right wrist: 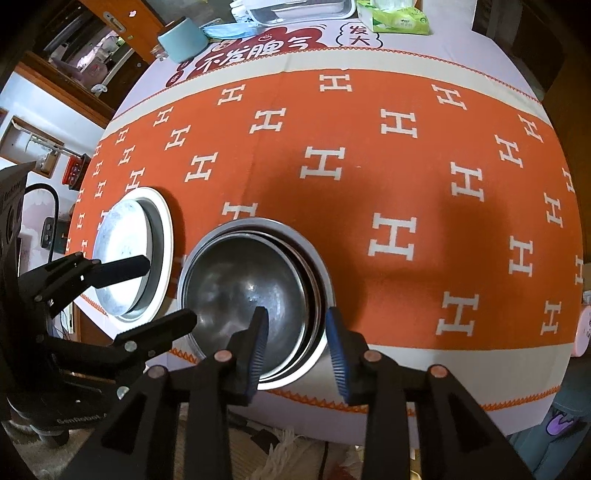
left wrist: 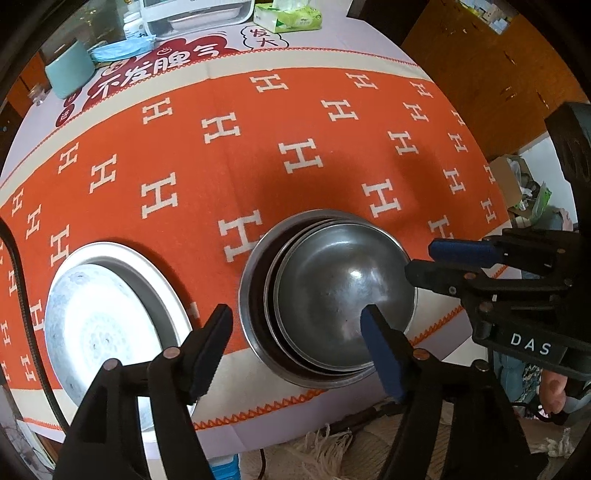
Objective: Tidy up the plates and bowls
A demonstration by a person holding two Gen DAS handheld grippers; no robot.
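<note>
Bowls (left wrist: 328, 295) of dull grey metal sat nested in one stack near the front edge of the table, on an orange cloth (left wrist: 258, 155) patterned with pale H shapes. The top bowl lay slightly off-centre in the ones beneath it. Just beside the stack, to its left, stood the plates (left wrist: 107, 321): a patterned pale plate resting inside a wider white-rimmed one.

The left gripper (left wrist: 295, 332) hovered over the near left side of the stack with its jaws spread wide; one finger hung above the gap between plates and bowls, the other above the inside of the top bowl, and nothing was clamped between them. The right gripper (right wrist: 297, 332) hung over the right side of the stack, its jaws parted and straddling the bowl rims, with one blue pad above the bowl's inside and the other outside the outermost rim. Its pads did not appear to press on the metal.

At the far end of the table stood a pale blue cup (left wrist: 68, 74), a green tissue pack (left wrist: 291, 16) and a white tray (left wrist: 199, 14).
</note>
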